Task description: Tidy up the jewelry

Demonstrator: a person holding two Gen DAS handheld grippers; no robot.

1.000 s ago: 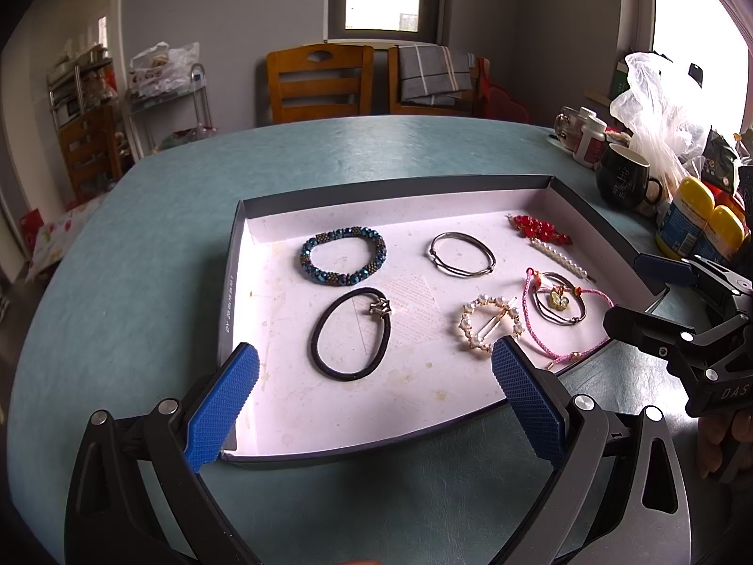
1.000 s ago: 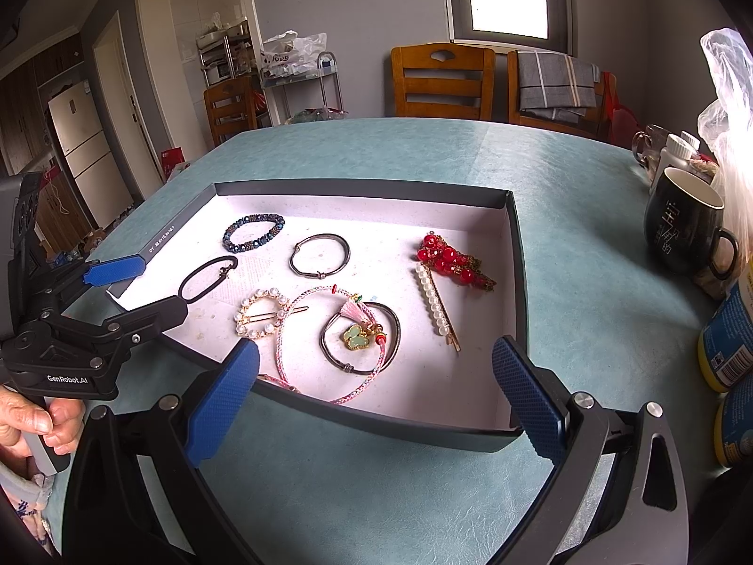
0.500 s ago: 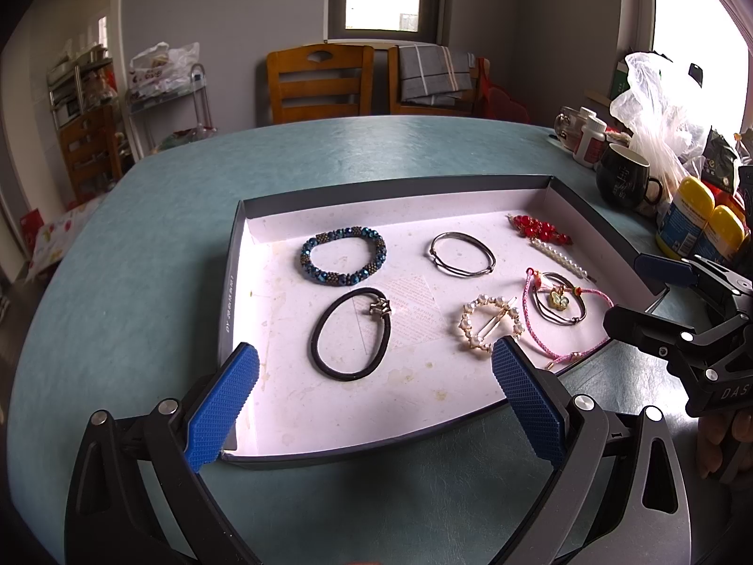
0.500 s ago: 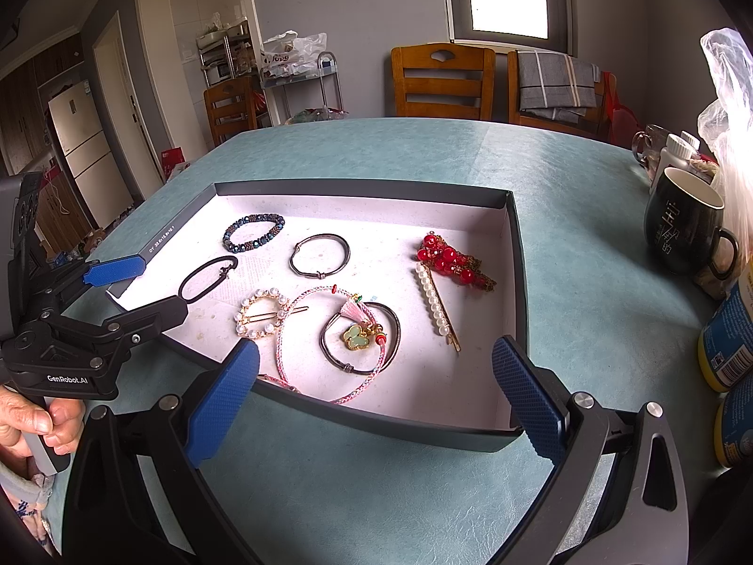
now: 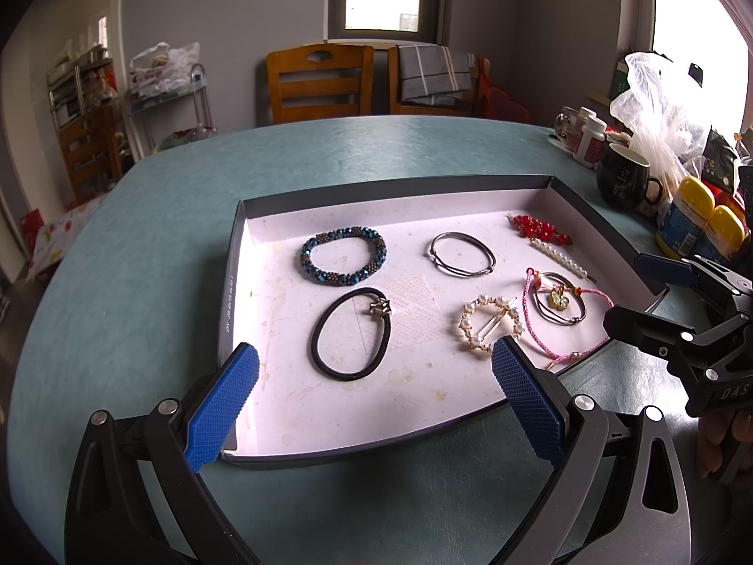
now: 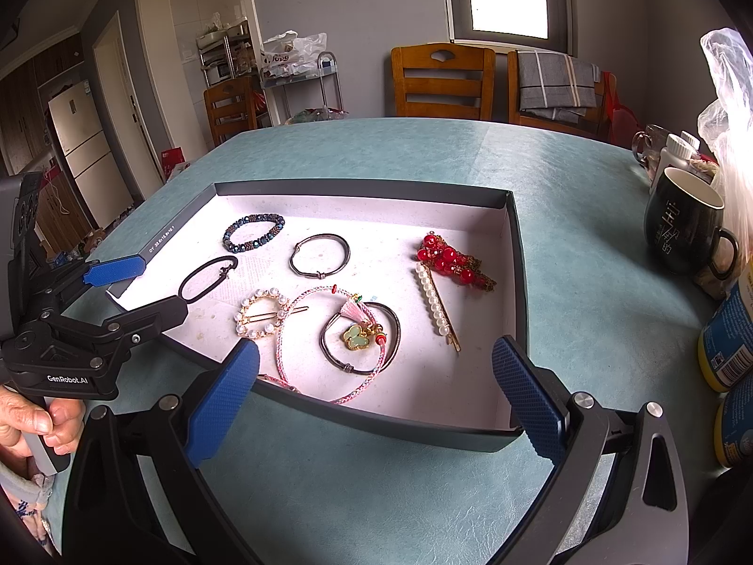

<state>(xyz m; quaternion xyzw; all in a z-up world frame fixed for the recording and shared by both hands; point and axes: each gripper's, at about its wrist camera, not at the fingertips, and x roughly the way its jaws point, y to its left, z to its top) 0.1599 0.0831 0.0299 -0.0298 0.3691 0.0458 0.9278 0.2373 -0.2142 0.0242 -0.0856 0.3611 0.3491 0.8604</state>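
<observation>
A shallow dark-walled tray (image 6: pixel 515 254) with a pale floor holds the jewelry, all lying flat. A blue beaded bracelet (image 5: pixel 343 254) lies at the far left, beside a thin metal bangle (image 5: pixel 462 254). Nearer lie a black cord loop (image 5: pixel 350 333), a pearl ring clip (image 5: pixel 491 321), and a pink cord bracelet (image 6: pixel 329 343) around a butterfly-charm bangle (image 6: pixel 361 336). A red bead clip (image 6: pixel 452 259) touches a pearl hairpin (image 6: pixel 435 303).

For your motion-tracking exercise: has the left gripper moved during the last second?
No. In the left wrist view, the left gripper frames the tray and the black hair tie at the same spots as a second ago.
</observation>
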